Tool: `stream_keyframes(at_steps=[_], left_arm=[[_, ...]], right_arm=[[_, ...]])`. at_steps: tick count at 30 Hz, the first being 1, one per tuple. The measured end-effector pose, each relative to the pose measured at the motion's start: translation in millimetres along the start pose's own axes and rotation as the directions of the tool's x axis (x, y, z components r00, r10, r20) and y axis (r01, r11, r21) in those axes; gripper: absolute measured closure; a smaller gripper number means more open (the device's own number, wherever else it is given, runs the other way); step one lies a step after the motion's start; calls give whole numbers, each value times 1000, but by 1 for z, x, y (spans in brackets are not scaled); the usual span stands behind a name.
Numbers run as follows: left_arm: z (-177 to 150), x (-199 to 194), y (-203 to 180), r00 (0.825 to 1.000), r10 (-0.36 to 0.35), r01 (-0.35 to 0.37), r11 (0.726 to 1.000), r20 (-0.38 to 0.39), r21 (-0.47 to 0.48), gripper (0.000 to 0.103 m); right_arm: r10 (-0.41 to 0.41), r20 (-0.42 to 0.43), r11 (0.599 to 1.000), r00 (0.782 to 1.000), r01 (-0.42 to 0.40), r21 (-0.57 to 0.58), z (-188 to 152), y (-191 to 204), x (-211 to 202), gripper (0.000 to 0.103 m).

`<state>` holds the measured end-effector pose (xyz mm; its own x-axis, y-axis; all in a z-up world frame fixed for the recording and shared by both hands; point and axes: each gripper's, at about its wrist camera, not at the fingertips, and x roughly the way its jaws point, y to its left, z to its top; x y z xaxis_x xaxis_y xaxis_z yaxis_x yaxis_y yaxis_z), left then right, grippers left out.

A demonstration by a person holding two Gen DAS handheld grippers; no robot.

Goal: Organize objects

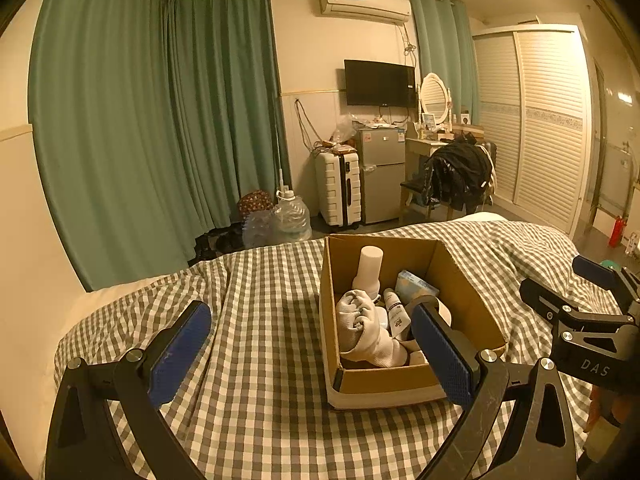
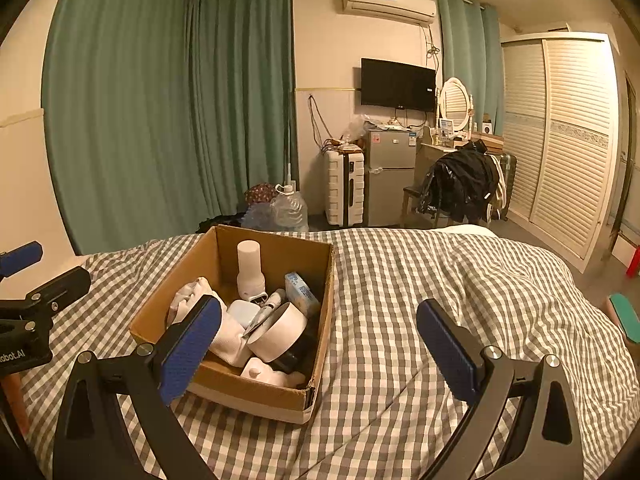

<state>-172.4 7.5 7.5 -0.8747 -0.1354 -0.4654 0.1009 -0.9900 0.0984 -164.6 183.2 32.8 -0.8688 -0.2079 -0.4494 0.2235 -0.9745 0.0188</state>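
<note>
Grippers, left gripper (image 1: 312, 354) and right gripper (image 2: 320, 354), spread apart, empty (brown cardboard box (image 2: 324, 292) packed); next move, judged: pick stray item.

Warm yellow light fills the bedroom ahead of the tongs — green curtains (image 1: 160, 120) to the left, a wall television (image 1: 379, 82) under an air conditioner (image 1: 364, 4) straight ahead, a small fridge (image 1: 382, 176) below — and a louvred white wardrobe (image 1: 540, 120) right.
</note>
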Motion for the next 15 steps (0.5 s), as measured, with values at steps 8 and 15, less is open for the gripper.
stream_keyframes(at_steps=[8,15], left_arm=[[1,-2,-1,1000,-12,12,1000,13,1,0],[0,2,0,1000,5,-5,1000,0,-5,0]], right_arm=[[-2,-3,1000,1000,2,-4,0,1,0,5],[-2,-5,1000,1000,1,-5,0,1,-1,5]])
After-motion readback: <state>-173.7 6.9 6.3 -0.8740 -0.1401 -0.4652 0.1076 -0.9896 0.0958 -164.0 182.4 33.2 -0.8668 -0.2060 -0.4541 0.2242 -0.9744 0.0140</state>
